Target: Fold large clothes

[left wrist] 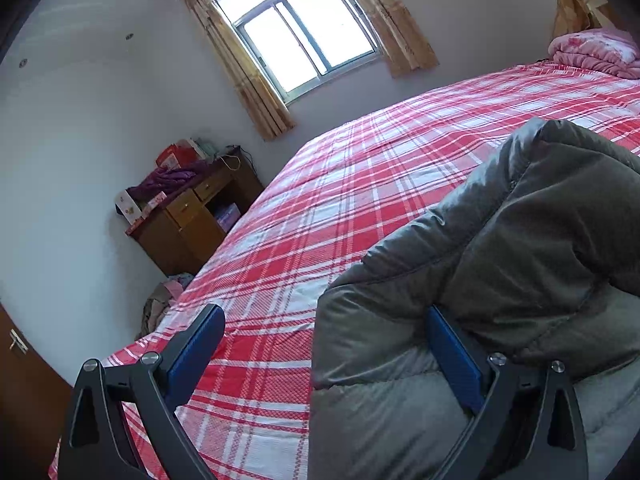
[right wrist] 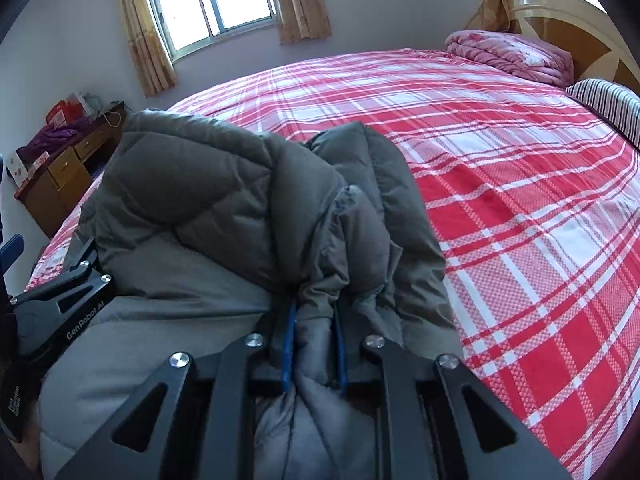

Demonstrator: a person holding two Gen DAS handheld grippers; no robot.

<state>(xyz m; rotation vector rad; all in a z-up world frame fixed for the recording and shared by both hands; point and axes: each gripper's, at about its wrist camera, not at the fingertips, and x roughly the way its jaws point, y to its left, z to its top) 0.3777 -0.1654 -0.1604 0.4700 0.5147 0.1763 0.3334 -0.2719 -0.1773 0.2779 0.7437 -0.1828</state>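
A grey padded jacket (right wrist: 208,184) lies bunched on the bed, with a puffy fold raised over its lighter lower part. My right gripper (right wrist: 316,320) is shut on a gathered bunch of the jacket's fabric, and the blue pads (right wrist: 289,344) squeeze it from both sides. In the left wrist view, my left gripper (left wrist: 324,312) stands wide open at the jacket's (left wrist: 500,240) left edge. Its right finger (left wrist: 452,360) rests against the fold, while its left finger (left wrist: 196,356) hangs bare over the sheet. The left gripper (right wrist: 80,280) also shows at the left edge of the right wrist view.
The bed's red plaid sheet (right wrist: 500,168) stretches far to the right and back. A folded pink quilt (right wrist: 508,52) and a striped pillow (right wrist: 608,100) lie by the headboard (right wrist: 560,8). A wooden desk (left wrist: 188,220) stands against the wall left of the bed, with clothes (left wrist: 160,300) piled on the floor.
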